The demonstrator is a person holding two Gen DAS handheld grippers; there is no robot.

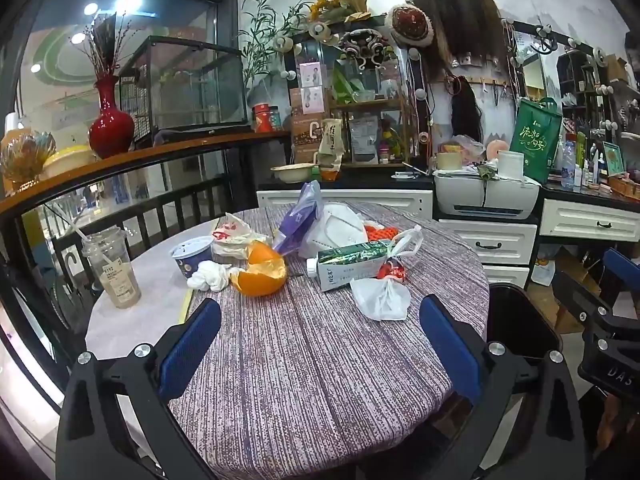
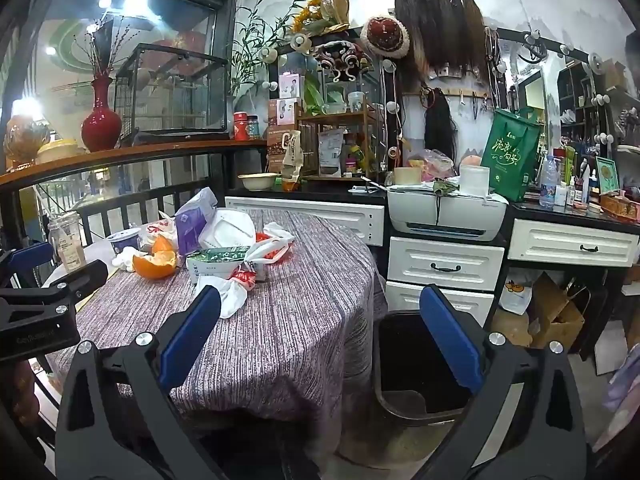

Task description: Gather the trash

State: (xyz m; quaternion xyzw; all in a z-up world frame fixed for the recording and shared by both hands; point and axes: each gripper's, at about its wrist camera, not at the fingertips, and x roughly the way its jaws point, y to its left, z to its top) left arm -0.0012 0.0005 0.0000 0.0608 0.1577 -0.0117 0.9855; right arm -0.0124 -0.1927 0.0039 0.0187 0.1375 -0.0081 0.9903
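Observation:
Trash lies on the far half of a round table (image 1: 320,360) with a purple striped cloth. There is an orange peel (image 1: 260,276), a crumpled tissue (image 1: 210,274), a blue paper cup (image 1: 192,256), a green-and-white carton (image 1: 352,264) lying on its side, a white plastic bag (image 1: 382,298), a purple pouch (image 1: 298,220) and a white mask (image 1: 340,228). My left gripper (image 1: 320,308) hangs open over the near cloth, short of the trash, holding nothing. My right gripper (image 2: 320,308) is open and empty, between the table's right edge and a black bin (image 2: 416,364) on the floor.
A plastic cup with a straw (image 1: 114,268) stands at the table's left edge. White drawers (image 2: 444,264) and a printer (image 2: 444,212) line the back wall. A black railing (image 1: 120,208) runs behind the table on the left. Cardboard boxes (image 2: 556,316) sit right of the bin.

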